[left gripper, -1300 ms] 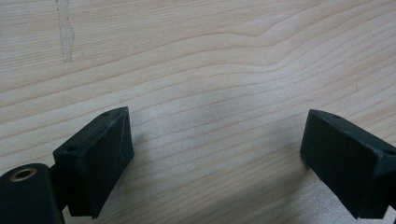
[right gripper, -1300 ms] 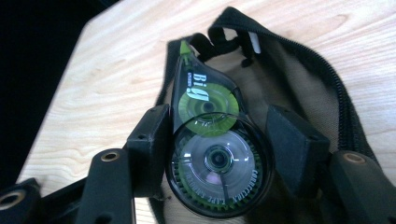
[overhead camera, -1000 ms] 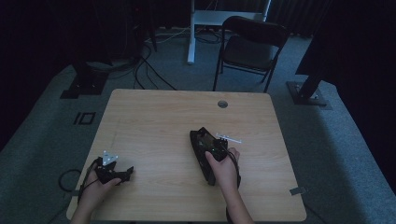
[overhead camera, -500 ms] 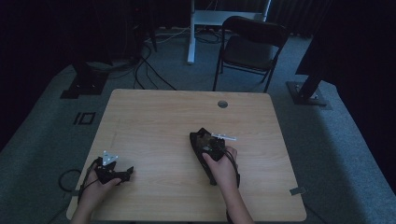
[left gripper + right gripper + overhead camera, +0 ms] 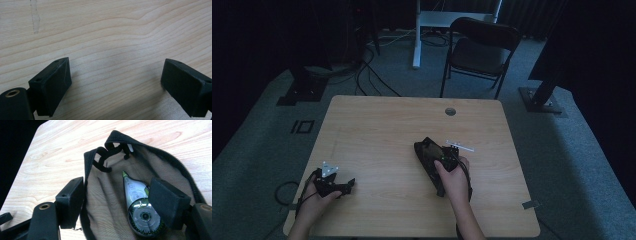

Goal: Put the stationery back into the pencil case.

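A black mesh zip pouch (image 5: pixel 105 192) lies open on the wooden table (image 5: pixel 382 130), right of centre (image 5: pixel 426 150). Inside it rests a green and clear correction tape dispenser (image 5: pixel 140 207), its tip pointing to the pouch's far end. My right gripper (image 5: pixel 117 192) is open astride the pouch's near edge: one jaw stands outside the zip, the other inside just above the dispenser. In the high view a hand holds it over the pouch (image 5: pixel 434 157). My left gripper (image 5: pixel 117 67) is open over bare wood near the table's front left corner (image 5: pixel 343 186).
A round cable hole (image 5: pixel 450 111) sits near the table's far edge. A dark folding chair (image 5: pixel 482 47) stands beyond the table, with cables and stand bases on the grey carpet around it.
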Tool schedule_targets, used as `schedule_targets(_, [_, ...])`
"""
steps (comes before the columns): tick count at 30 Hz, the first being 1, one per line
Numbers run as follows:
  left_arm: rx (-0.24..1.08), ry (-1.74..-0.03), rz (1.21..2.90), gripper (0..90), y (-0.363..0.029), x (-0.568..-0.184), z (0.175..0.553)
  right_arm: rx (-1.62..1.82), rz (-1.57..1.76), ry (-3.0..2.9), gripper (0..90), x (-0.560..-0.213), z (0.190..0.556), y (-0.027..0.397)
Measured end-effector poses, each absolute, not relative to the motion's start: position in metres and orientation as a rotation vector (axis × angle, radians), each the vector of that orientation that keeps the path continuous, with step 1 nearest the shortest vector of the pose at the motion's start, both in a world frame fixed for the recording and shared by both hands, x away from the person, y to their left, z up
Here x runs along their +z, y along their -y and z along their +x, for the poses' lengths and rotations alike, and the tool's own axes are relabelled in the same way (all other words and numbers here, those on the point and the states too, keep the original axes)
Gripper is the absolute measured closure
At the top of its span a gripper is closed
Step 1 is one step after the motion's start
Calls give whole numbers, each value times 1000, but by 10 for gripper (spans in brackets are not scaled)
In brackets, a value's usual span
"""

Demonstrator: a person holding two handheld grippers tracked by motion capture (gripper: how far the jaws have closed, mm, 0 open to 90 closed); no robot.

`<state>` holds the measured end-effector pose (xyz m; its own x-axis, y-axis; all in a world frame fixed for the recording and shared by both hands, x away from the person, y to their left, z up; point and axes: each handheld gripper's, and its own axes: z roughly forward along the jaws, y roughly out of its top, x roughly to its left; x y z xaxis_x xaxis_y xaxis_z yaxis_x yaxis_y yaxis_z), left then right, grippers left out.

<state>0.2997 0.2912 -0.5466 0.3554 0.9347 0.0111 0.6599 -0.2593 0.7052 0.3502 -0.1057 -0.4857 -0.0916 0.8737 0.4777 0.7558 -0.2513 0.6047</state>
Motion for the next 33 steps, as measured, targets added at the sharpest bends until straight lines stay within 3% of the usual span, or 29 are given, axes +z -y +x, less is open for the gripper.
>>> schedule_targets(10, [583,-1382,2012,97,-291,-547,300,1331,1893,-1863,273,-473,341,105])
schedule_targets(16, [583,-1380,2013,97,-291,-547,300,1307,1584,-1992,272,-468,334,103])
schedule_targets(19, [583,-1381,2012,97,-291,-547,300,1318,1500,-2034,206,-466,332,102])
schedule_targets(33, [583,-1381,2013,96,-291,-547,300,1240,1256,-2165,160,-464,320,115])
